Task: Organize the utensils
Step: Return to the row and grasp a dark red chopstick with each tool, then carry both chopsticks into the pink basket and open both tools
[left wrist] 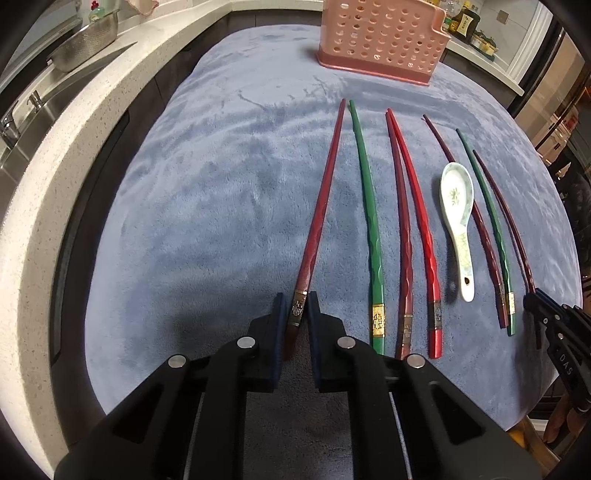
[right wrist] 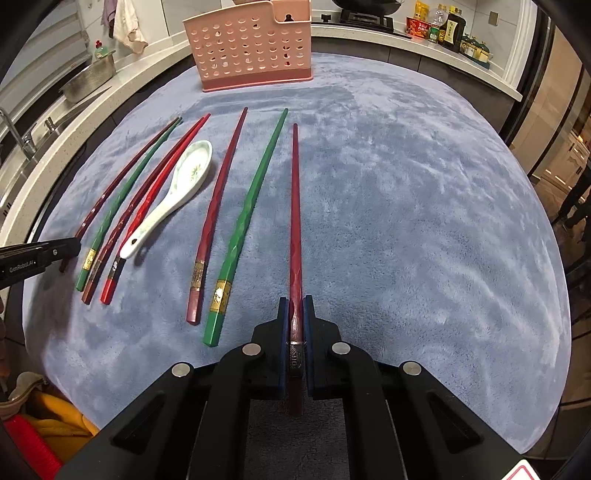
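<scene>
Several chopsticks lie side by side on a blue-grey fleece mat (left wrist: pixel 207 206). My left gripper (left wrist: pixel 297 310) is shut on the band end of a dark red chopstick (left wrist: pixel 321 206) at the left of the row. My right gripper (right wrist: pixel 295 314) is shut on another dark red chopstick (right wrist: pixel 295 206) at the right of the row. A white ceramic spoon (left wrist: pixel 458 218) lies among the chopsticks; it also shows in the right wrist view (right wrist: pixel 177 184). A pink perforated utensil holder (left wrist: pixel 384 37) stands at the mat's far edge, also in the right wrist view (right wrist: pixel 251 44).
Green chopsticks (left wrist: pixel 369 229) (right wrist: pixel 247 221) and red ones (left wrist: pixel 417 229) lie between the grippers. A speckled counter (left wrist: pixel 74 122) with a sink and metal colander (left wrist: pixel 85 40) runs along the left. Bottles (right wrist: pixel 443 26) stand on the far counter.
</scene>
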`<state>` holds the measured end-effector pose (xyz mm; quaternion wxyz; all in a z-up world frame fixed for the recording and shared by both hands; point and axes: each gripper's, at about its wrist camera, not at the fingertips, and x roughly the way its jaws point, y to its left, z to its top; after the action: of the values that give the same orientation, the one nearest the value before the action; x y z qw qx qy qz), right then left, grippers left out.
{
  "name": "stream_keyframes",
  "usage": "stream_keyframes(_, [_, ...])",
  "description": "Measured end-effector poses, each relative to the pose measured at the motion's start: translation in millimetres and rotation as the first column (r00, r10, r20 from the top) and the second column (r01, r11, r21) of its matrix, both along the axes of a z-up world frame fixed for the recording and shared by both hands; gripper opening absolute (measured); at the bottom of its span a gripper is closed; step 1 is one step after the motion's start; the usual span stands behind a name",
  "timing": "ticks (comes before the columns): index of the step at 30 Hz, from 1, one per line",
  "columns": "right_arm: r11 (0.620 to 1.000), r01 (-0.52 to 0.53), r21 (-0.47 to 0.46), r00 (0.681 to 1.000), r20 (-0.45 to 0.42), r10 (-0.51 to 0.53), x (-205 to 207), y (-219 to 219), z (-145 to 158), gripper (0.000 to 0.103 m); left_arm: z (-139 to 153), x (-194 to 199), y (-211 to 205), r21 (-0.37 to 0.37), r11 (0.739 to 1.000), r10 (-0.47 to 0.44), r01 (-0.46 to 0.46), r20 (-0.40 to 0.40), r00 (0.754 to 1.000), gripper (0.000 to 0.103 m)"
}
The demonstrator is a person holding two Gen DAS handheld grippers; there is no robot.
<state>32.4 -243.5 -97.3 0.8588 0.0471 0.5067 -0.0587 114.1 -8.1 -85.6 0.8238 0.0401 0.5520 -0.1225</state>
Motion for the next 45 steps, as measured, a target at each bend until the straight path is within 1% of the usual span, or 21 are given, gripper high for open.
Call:
stream_keyframes(6, [1.0, 0.007, 0.022, 0.999, 0.053, -0.008, 7.0, -3.9, 25.7, 0.007, 12.3, 2.5, -0.2, -0.01, 1.0, -0.001, 0.001, 0.023, 1.0, 0.01])
stream_keyframes(8, [0.999, 0.014, 0.042, 0.997, 0.078, -0.018, 12.0, -7.5, 38.3, 0.007, 15.4, 2.9, -0.4, -0.01, 1.0, -0.002, 0.003, 0.029, 1.0, 0.01])
stream_keyframes(10, [0.999, 0.018, 0.034, 0.994, 0.11, -0.022, 16.7, -9.9, 51.6, 0.006, 21.9, 4.5, 0.3, -0.021, 1.0, 0.0, 0.001, 0.039, 0.999, 0.01])
stream_keyframes(14, [1.0, 0.02, 0.023, 0.986, 0.168, -0.023, 24.5, -15.2, 75.1, 0.007, 40.8, 10.1, 1.4, -0.052, 0.999, 0.007, -0.003, 0.076, 0.997, 0.01])
stream_keyframes(20, [1.0, 0.027, 0.008, 0.963, 0.27, -0.028, 39.1, -25.3, 114.4, 0.006, 78.8, 21.6, 2.6, -0.107, 0.994, 0.015, 0.002, 0.154, 0.988, 0.009])
stream_keyframes(23, [0.999, 0.033, 0.007, 0.952, 0.305, -0.034, 47.9, -31.2, 128.4, 0.006, 91.9, 29.4, 2.1, -0.136, 0.991, 0.023, 0.0, 0.17, 0.985, 0.007])
stream_keyframes(29, [0.999, 0.046, 0.011, 0.934, 0.354, -0.047, 67.1, -43.0, 148.7, 0.006, 116.1, 50.3, -0.9, -0.15, 0.989, 0.033, 0.001, 0.223, 0.974, 0.007])
stream_keyframes(35, [0.999, 0.053, -0.004, 0.91, 0.411, -0.047, 84.0, -50.8, 171.7, 0.006, 146.8, 74.0, -5.2, -0.173, 0.985, 0.045, 0.006, 0.289, 0.956, 0.007])
stream_keyframes(39, [0.999, 0.053, 0.007, 0.899, 0.436, -0.051, 96.9, -57.4, 184.9, 0.006, 166.1, 87.1, -7.3, -0.183, 0.983, 0.052, 0.01, 0.329, 0.943, 0.007])
stream_keyframes(42, [0.999, 0.041, 0.022, 0.887, 0.459, -0.047, 107.3, -61.3, 198.0, 0.006, 182.7, 99.6, -10.5, -0.185, 0.983, 0.053, 0.017, 0.365, 0.93, 0.007])
stream_keyframes(45, [1.0, 0.027, 0.011, 0.869, 0.494, -0.029, 116.5, -58.7, 214.8, 0.006, 200.3, 111.2, -14.3, -0.187, 0.982, 0.051, 0.028, 0.403, 0.914, 0.007])
